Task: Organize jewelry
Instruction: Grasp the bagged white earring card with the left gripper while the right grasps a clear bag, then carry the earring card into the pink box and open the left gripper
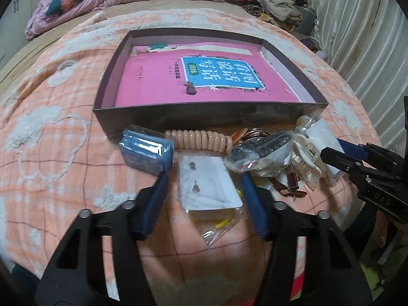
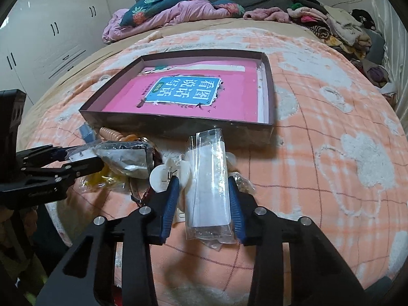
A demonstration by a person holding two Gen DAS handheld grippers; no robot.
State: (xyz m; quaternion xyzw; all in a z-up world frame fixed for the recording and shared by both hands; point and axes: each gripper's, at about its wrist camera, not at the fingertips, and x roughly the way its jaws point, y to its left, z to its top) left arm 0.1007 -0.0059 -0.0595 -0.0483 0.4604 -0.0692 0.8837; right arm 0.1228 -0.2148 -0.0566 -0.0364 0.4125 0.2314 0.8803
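1. Two hand-held grippers are mine; my left gripper (image 1: 204, 178) has its blue pads on either side of a white earring card in a clear plastic sleeve (image 1: 207, 182), and the pads appear to pinch its edges.
2. My right gripper (image 2: 202, 199) has its jaws drawn in on a clear plastic packet with a white paper insert (image 2: 207, 186), pinching it between the blue pads.
3. Just ahead of my left gripper's left pad lies a small blue foil-wrapped box (image 1: 146, 150).
4. Beyond the card, a peach coiled plastic hair tie (image 1: 199, 139) lies against the near wall of a shallow dark cardboard box (image 1: 204, 117).
5. Inside that box lies a pink book with a blue title panel (image 1: 158, 81).
6. To the right of my left gripper sits a crumpled clear bag with a dark item inside (image 1: 262, 153), and past it a white plastic claw hair clip (image 1: 304, 158), which touches my right gripper's left pad.
7. Everything rests on an orange-and-white fleece blanket (image 2: 331, 153) spread over a bed.
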